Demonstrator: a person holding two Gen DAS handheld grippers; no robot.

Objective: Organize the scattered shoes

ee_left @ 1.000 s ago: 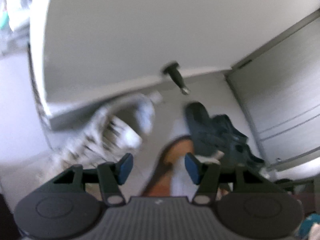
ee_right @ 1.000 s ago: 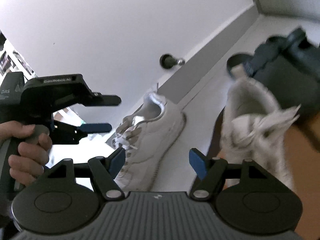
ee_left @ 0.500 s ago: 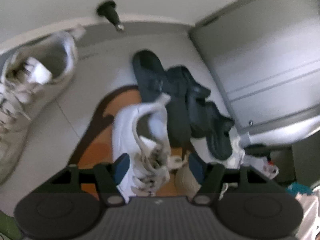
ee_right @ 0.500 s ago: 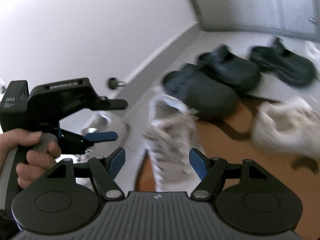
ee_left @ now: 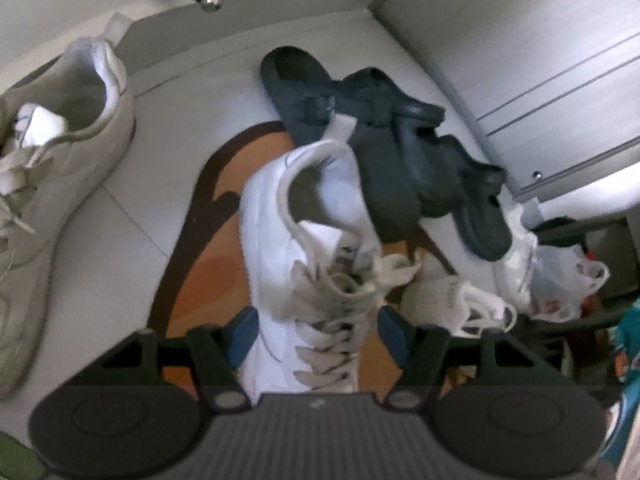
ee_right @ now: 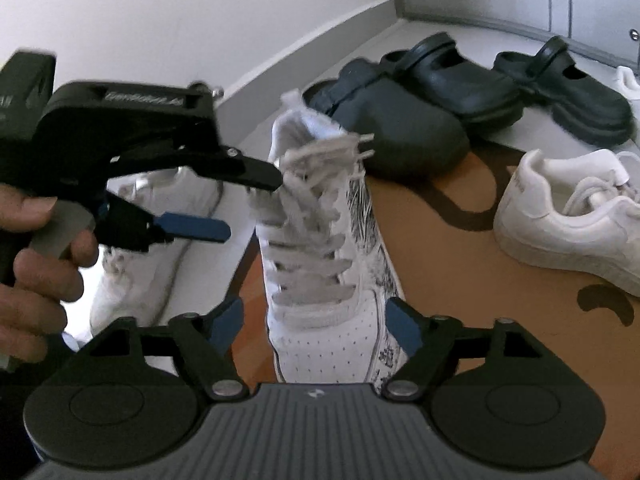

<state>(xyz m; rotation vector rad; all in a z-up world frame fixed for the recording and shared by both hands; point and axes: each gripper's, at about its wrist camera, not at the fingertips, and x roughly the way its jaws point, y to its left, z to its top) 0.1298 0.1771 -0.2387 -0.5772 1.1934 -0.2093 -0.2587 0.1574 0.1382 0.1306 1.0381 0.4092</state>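
I have both tools around the white sneaker (ee_right: pixel 320 264) on the orange mat (ee_right: pixel 472 264), my left tool (ee_left: pixel 314 328) over its laces and my right tool (ee_right: pixel 314 320) over its toe, so I can lift it from two sides. Both tools have just been opening and stand wide, with the sneaker between the blue pads (ee_right: pixel 226 320) but not squeezed. The sneaker's front is hidden under my left tool's body, and the dark clogs (ee_right: pixel 448 76) by the wall look blurry.
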